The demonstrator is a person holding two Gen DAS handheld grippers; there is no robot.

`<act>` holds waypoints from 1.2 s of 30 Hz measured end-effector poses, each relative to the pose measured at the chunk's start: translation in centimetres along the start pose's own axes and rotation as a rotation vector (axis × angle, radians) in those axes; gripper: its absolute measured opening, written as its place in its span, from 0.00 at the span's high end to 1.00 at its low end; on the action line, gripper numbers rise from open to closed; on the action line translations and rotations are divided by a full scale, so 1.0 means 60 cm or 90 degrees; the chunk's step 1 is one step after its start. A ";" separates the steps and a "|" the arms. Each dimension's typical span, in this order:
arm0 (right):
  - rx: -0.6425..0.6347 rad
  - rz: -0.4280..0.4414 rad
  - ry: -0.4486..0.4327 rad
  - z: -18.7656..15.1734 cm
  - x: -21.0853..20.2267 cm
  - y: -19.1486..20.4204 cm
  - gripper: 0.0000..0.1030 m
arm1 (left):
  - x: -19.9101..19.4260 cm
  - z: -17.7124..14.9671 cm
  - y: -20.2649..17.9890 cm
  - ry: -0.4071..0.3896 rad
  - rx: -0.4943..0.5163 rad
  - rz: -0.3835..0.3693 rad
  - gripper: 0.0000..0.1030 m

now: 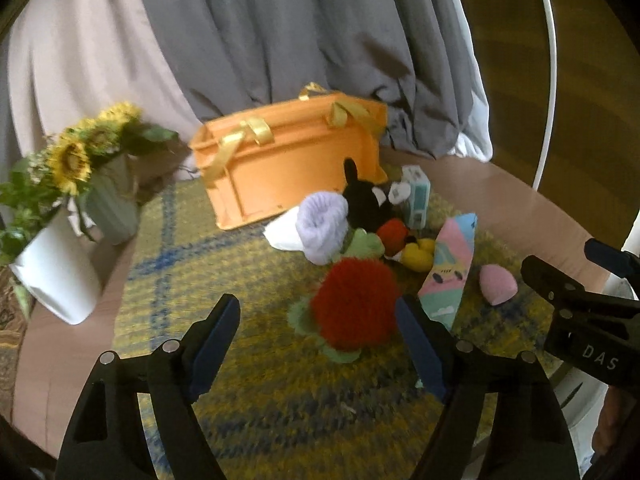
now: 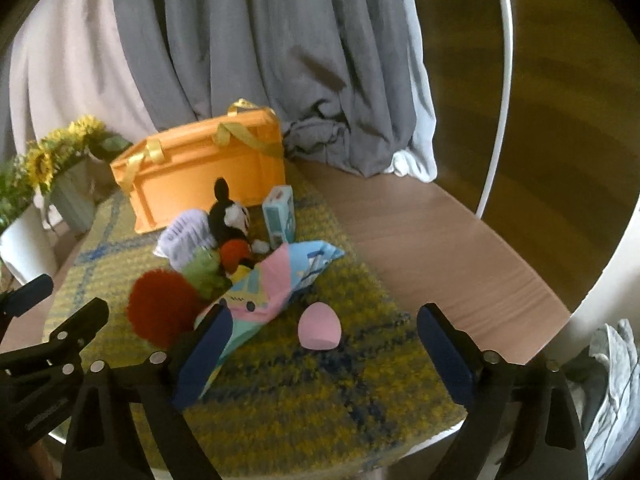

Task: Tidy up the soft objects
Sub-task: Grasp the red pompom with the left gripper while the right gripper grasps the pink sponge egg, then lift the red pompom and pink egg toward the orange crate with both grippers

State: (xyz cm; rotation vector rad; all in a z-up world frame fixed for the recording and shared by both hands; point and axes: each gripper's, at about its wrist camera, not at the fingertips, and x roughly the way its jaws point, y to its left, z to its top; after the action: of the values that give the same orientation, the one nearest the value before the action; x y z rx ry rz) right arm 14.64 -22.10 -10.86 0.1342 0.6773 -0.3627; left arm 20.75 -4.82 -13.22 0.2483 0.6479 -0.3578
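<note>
A pile of soft things lies on a yellow-blue mat [image 1: 248, 380] before an orange bin [image 1: 280, 168]: a red fluffy pompom with green felt [image 1: 354, 312], a lilac rolled sock [image 1: 322, 222], a Mickey plush [image 1: 372, 208], a pastel pouch [image 1: 448, 272] and a pink egg-shaped sponge [image 1: 498, 284]. My left gripper [image 1: 320, 344] is open, just short of the pompom. My right gripper [image 2: 324, 356] is open, with the pink sponge [image 2: 320, 328] just ahead between its fingers. The pompom [image 2: 164, 308] and pouch [image 2: 264, 292] lie to its left.
A white pot of sunflowers [image 1: 60, 216] and a green vase [image 1: 112, 200] stand at the left. A teal carton [image 1: 416, 198] stands beside the plush. Grey and beige curtains [image 1: 260, 32] hang behind the round wooden table [image 2: 440, 240]. A white hoop [image 2: 500, 80] curves at right.
</note>
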 end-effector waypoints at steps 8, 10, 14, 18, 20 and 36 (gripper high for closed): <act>0.006 -0.016 0.040 -0.012 0.072 0.000 0.18 | 0.071 -0.009 -0.012 0.037 0.035 -0.034 0.26; 0.004 -0.015 0.050 -0.016 0.085 0.001 0.22 | 0.089 -0.011 -0.016 0.050 0.040 -0.042 0.29; -0.004 -0.022 0.065 -0.023 0.112 0.002 0.28 | 0.117 -0.014 -0.023 0.064 0.050 -0.050 0.31; 0.005 -0.025 0.079 -0.028 0.131 -0.001 0.34 | 0.141 -0.014 -0.026 0.076 0.051 -0.059 0.34; 0.009 -0.022 0.087 -0.030 0.142 -0.001 0.37 | 0.151 -0.014 -0.026 0.085 0.046 -0.065 0.35; 0.003 -0.002 0.120 -0.037 0.164 0.003 0.63 | 0.181 -0.019 -0.029 0.115 0.016 -0.096 0.60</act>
State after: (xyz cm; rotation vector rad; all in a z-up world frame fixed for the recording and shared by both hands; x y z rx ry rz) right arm 20.53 -24.19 -18.81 0.1734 0.8627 -0.3568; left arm 27.46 -8.71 -21.08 0.2582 0.8435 -0.4928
